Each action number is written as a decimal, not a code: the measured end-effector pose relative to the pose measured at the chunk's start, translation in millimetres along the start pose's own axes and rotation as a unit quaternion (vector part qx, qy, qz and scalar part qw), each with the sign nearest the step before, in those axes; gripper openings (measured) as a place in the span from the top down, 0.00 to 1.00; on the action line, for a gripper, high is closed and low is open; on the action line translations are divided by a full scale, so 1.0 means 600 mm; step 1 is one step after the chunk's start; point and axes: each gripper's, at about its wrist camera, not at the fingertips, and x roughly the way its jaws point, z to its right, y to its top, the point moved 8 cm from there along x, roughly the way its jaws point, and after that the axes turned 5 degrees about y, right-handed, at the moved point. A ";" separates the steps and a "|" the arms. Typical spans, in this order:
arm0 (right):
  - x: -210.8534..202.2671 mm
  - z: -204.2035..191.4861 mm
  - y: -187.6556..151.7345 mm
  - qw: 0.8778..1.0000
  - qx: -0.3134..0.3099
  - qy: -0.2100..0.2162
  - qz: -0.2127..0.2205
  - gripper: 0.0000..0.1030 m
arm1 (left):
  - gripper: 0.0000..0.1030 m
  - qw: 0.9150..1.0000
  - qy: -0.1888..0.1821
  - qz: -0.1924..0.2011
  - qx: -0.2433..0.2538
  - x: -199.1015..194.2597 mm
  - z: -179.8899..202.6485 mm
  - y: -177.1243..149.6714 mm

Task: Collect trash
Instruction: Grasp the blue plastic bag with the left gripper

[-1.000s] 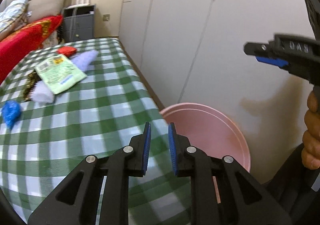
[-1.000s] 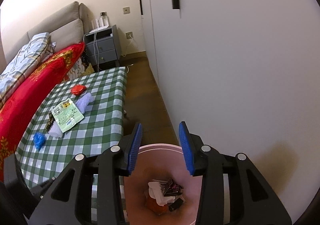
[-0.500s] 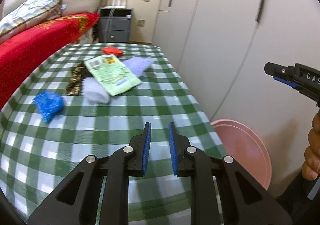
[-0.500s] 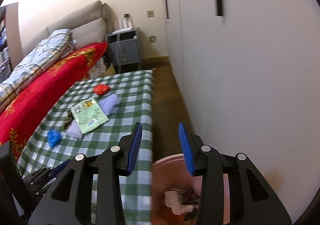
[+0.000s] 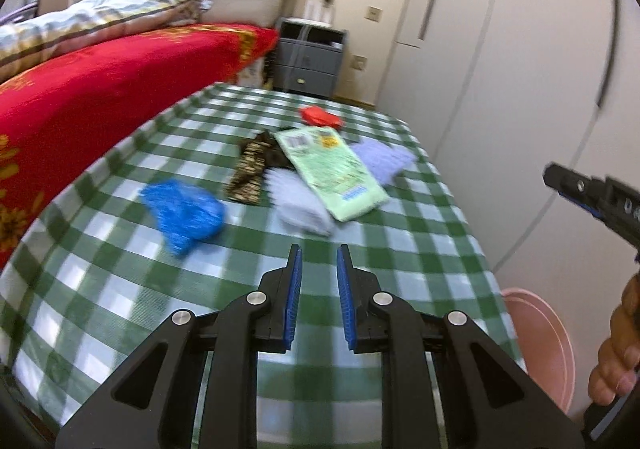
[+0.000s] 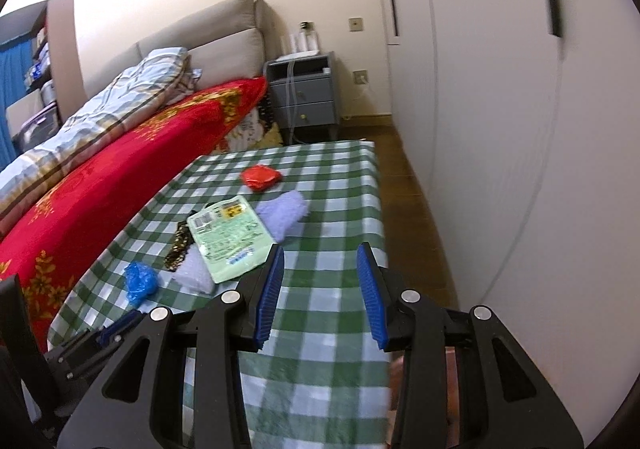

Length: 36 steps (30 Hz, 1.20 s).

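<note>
We have swung both grippers from the pink bin (image 5: 550,345) toward the trash on the checked table (image 6: 332,313).

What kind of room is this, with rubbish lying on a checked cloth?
Most likely a bedroom in a home. A bed with a red blanket and padded headboard stands beside the checked table, a grey nightstand sits behind, and tall wardrobe doors line the wall.
</note>
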 end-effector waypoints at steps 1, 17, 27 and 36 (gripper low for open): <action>0.008 -0.008 0.000 1.000 -0.003 0.004 -0.001 0.63 | 0.82 1.000 0.009 0.002 -0.007 0.003 -0.013 0.006; 0.110 -0.075 -0.008 0.998 -0.020 0.051 -0.019 0.63 | 0.66 0.992 0.090 -0.015 -0.093 0.066 -0.151 0.039; 0.177 -0.139 -0.019 0.995 -0.050 0.080 -0.041 0.63 | 0.65 0.991 0.083 -0.035 -0.100 0.093 -0.156 0.039; 0.260 -0.191 -0.046 0.990 -0.083 0.079 -0.084 0.62 | 0.82 0.989 0.081 -0.077 -0.101 0.123 -0.159 0.019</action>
